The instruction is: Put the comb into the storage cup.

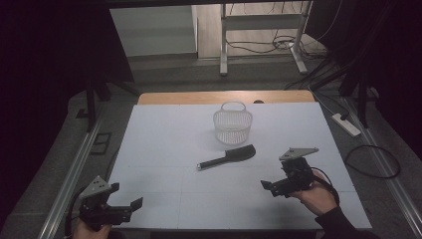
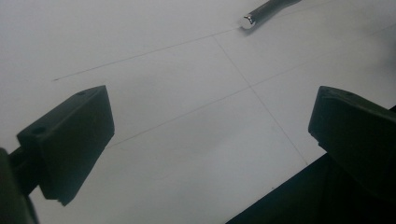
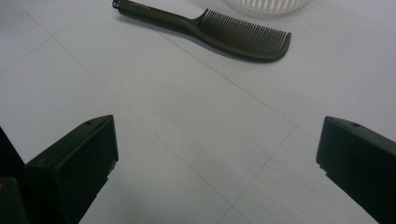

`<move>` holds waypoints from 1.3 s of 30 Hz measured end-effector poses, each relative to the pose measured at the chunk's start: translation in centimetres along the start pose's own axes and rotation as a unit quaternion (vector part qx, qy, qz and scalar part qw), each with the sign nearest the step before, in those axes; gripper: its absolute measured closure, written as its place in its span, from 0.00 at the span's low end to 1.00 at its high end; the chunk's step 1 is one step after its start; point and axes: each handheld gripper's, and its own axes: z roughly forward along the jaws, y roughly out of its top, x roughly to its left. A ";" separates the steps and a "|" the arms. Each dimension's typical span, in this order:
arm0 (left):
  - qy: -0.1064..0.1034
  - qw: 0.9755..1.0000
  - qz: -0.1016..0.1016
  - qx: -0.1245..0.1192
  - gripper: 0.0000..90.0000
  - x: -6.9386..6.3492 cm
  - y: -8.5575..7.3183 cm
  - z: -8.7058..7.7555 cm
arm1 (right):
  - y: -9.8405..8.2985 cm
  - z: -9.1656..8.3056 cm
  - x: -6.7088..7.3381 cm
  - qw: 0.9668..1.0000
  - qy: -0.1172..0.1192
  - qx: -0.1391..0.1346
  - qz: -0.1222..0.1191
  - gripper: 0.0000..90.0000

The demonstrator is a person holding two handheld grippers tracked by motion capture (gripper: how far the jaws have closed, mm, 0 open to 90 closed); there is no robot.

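A black comb lies flat in the middle of the white table top, handle to the left. Just behind it stands a white wire basket, upright. My left gripper hovers at the front left corner, open and holding nothing. My right gripper sits front right of the comb, open, jaws aimed left. In the right gripper view the comb and the basket's base lie beyond my open right gripper. The left gripper view has the comb's handle tip far ahead of my open left gripper.
A wooden strip edges the table's far side. On the floor to the right lie a white power strip and a looped cable. A metal desk frame stands behind. Rails run along both sides.
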 end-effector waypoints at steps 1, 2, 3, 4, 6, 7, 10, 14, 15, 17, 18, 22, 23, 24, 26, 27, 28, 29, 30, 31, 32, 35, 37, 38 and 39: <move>0.000 1.000 0.000 0.000 0.01 0.0 0.0 0.0 | 0.1 0.1 0.0 1.000 0.000 0.002 -0.001 0.00; 0.000 1.000 0.000 0.000 0.01 0.0 0.0 0.0 | 0.2 0.2 0.0 1.000 0.000 0.002 -0.003 0.00; 0.000 1.000 0.000 0.000 0.01 0.0 0.0 0.0 | 0.4 0.4 0.0 1.000 0.000 0.003 -0.004 0.00; 0.000 1.000 0.000 0.000 0.01 0.0 0.0 0.0 | 0.5 0.5 0.0 1.000 0.001 0.004 -0.004 0.00; 0.000 1.000 0.000 0.000 0.01 0.0 0.0 0.0 | 0.8 0.8 -0.1 1.000 0.009 0.003 -0.002 0.00; 0.000 1.000 -0.001 0.000 0.01 0.0 0.0 0.0 | 1.1 1.0 -0.1 1.000 0.017 0.004 0.000 0.00; 0.000 1.000 0.000 0.000 0.01 0.0 0.0 0.0 | 1.4 1.4 -0.1 1.000 0.021 0.005 0.000 0.00; 0.000 1.000 0.000 0.000 0.01 0.0 0.0 0.0 | 1.9 2.2 0.1 1.000 0.021 0.012 -0.001 0.00; 0.000 1.000 -0.001 0.000 0.01 0.0 0.0 0.0 | 1.9 2.2 0.1 1.000 0.021 0.012 -0.001 0.00; 0.000 1.000 -0.001 -0.001 0.01 0.0 0.0 0.0 | 2.1 2.5 0.1 1.000 0.018 0.016 -0.003 0.00; 0.000 1.000 -0.001 0.000 0.01 0.0 0.0 0.0 | 2.2 2.7 0.1 1.000 0.017 0.018 -0.003 0.00; -0.001 1.000 -0.001 -0.001 0.01 0.0 0.0 0.0 | 2.6 3.2 0.0 1.000 0.020 0.022 -0.002 0.00; -0.001 1.000 -0.001 -0.001 0.01 0.0 0.0 0.0 | 2.7 3.3 0.0 1.000 0.020 0.023 -0.002 0.00; -0.001 1.000 -0.001 -0.001 0.01 0.0 0.0 0.0 | 2.8 3.5 0.0 1.000 0.021 0.023 -0.001 0.00; -0.001 1.000 -0.001 -0.001 0.01 0.0 0.0 0.0 | 3.1 3.7 0.0 1.000 0.018 0.022 -0.001 0.00; -0.001 1.000 -0.001 -0.001 0.01 0.0 0.0 0.0 | 3.3 3.9 0.0 1.000 0.016 0.022 -0.001 0.00; -0.001 1.000 -0.001 -0.001 0.01 0.0 0.0 0.0 | 3.4 4.0 0.0 1.000 0.014 0.020 -0.001 0.00; -0.001 1.000 -0.001 -0.001 0.01 0.0 0.0 0.0 | 3.5 4.1 0.0 1.000 0.011 0.017 -0.002 0.00; -0.001 1.000 -0.001 0.000 0.01 0.0 0.0 0.0 | 3.7 4.3 0.0 1.000 0.009 0.019 -0.002 0.00; -0.002 1.000 -0.001 -0.001 0.01 0.1 0.0 0.0 | 3.8 4.4 0.0 1.000 0.008 0.018 -0.003 0.00; -0.002 1.000 -0.001 -0.001 0.01 0.1 0.0 0.0 | 3.9 4.6 0.0 1.000 0.008 0.017 -0.003 0.00; -0.003 1.000 -0.001 -0.001 0.01 0.1 0.0 0.0 | 4.4 5.1 0.2 1.000 0.006 0.020 -0.010 0.00; -0.003 1.000 -0.001 -0.001 0.01 0.1 0.0 0.0 | 4.6 5.5 0.3 1.000 0.005 0.022 -0.016 0.00; -0.003 1.000 -0.001 -0.002 0.01 0.1 0.0 0.0 | 4.8 5.7 0.3 1.000 0.007 0.025 -0.016 0.00; -0.004 1.000 -0.001 -0.002 0.01 0.1 0.0 0.0 | 4.9 5.9 0.3 0.999 0.006 0.028 -0.017 0.00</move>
